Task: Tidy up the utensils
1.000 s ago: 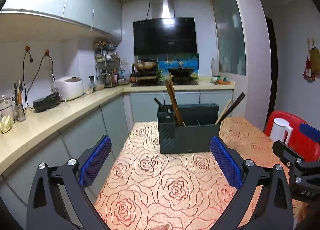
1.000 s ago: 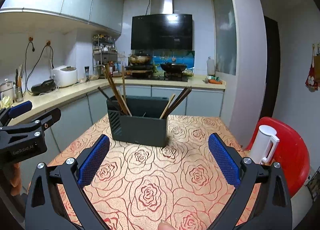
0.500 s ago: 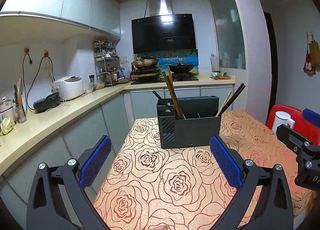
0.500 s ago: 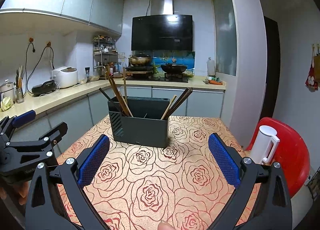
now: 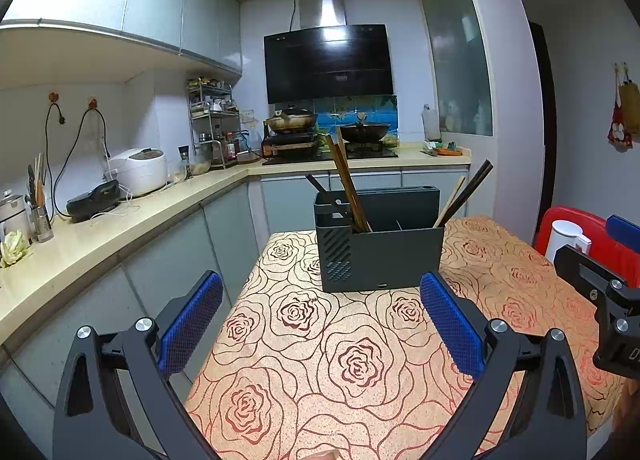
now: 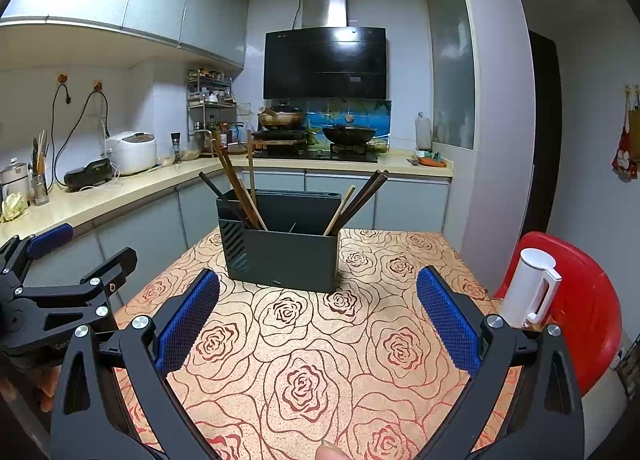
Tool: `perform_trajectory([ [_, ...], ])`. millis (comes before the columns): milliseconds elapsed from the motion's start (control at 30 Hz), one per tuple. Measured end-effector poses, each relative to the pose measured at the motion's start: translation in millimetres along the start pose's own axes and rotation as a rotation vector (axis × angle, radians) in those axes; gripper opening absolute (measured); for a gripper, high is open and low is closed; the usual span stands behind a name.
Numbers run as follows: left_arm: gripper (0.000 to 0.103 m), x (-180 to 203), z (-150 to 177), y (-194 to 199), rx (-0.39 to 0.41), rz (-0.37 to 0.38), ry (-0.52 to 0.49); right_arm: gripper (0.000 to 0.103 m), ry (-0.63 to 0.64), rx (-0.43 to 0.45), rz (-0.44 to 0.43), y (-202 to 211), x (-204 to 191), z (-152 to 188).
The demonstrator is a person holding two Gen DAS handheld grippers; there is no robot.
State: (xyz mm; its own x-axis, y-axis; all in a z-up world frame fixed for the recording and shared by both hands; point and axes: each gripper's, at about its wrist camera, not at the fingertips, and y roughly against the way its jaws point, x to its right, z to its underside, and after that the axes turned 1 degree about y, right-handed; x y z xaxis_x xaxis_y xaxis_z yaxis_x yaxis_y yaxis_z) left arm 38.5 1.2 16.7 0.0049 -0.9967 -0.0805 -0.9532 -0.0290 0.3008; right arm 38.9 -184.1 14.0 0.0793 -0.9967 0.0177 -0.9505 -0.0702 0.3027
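My left gripper (image 5: 320, 324) hangs released over the rose-patterned tablecloth (image 5: 352, 364), blue pads wide apart and holding nothing. My right gripper (image 6: 318, 322) is spread the same way, also empty. At twelve o'clock from both stands the dark utensil holder (image 6: 286, 250) on the table, chopsticks (image 6: 236, 186) leaning inside it. At three o'clock in my right view, a white kettle (image 6: 528, 288) sits on a red stool (image 6: 588, 308).

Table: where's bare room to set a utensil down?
Free: the rose-patterned table between the utensil holder and both open grippers, left gripper, right gripper. Crowded: the holder's chopsticks; white kettle at the right edge.
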Motion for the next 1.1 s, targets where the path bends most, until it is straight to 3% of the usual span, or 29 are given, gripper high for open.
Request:
perform_trajectory([
  [1100, 0.096, 1.9, 3.1, -0.4, -0.003, 0.003, 0.002, 0.096, -0.001, -0.004, -0.005, -0.5, -4.0, 2.4],
])
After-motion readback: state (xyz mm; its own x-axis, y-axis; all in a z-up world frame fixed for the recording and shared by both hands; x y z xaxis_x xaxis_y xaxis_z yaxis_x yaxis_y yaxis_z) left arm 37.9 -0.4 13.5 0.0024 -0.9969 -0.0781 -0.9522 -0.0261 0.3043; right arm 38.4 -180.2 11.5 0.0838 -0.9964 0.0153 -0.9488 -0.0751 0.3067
